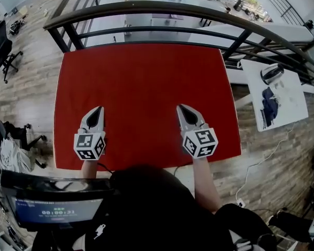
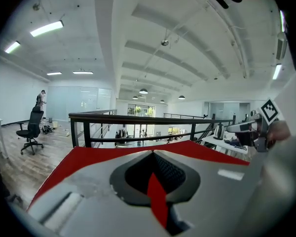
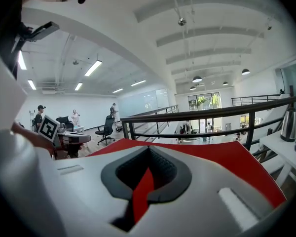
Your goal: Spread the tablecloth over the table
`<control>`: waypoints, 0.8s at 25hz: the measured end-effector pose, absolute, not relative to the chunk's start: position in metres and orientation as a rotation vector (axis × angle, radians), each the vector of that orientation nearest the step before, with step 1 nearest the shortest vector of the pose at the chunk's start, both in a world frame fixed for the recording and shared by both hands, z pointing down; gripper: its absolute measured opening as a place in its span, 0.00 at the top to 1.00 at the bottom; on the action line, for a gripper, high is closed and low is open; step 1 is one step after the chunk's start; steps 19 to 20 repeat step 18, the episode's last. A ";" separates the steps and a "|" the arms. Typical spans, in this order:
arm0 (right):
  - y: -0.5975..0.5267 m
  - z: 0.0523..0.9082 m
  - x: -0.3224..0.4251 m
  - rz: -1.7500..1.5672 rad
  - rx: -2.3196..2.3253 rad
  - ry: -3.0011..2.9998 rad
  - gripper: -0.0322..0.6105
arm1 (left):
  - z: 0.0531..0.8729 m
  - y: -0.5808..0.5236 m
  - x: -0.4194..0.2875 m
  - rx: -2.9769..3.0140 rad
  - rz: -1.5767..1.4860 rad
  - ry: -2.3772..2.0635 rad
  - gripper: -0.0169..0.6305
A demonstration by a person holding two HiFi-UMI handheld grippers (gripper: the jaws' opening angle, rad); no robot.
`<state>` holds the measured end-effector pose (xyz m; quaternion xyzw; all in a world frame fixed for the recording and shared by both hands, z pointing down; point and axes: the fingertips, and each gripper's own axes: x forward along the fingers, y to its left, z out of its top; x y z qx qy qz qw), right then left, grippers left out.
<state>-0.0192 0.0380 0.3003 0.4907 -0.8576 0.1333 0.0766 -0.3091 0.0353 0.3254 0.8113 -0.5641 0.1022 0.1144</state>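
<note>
The red tablecloth [image 1: 141, 82] lies flat over the whole table top, its near edge just in front of the person. Both grippers hover above its near half, pointing away from the person. My left gripper [image 1: 98, 110] is shut, and so is my right gripper [image 1: 181, 109]; the cloth under them shows no lifted fold. In the left gripper view the jaws of the left gripper [image 2: 153, 153] meet at the tip, with only a red sliver of tablecloth [image 2: 89, 157] showing in the slit behind. The right gripper [image 3: 148, 149] looks the same over the tablecloth [image 3: 237, 157].
A black metal railing [image 1: 162, 9] runs along the table's far side, with a drop to a lower floor behind it. A white side table [image 1: 277, 93] with a kettle and dark items stands at the right. A black office chair [image 1: 2, 51] is far left; a screen [image 1: 57, 208] sits near left.
</note>
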 end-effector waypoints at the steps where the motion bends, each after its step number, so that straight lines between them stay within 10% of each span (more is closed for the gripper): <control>1: 0.039 0.300 -0.017 0.394 1.471 -2.568 0.94 | 0.328 0.037 -0.310 2.371 0.307 -1.656 0.96; 20: 0.034 0.291 -0.007 0.368 1.515 -2.554 0.94 | 0.313 0.028 -0.315 2.344 0.258 -1.707 0.96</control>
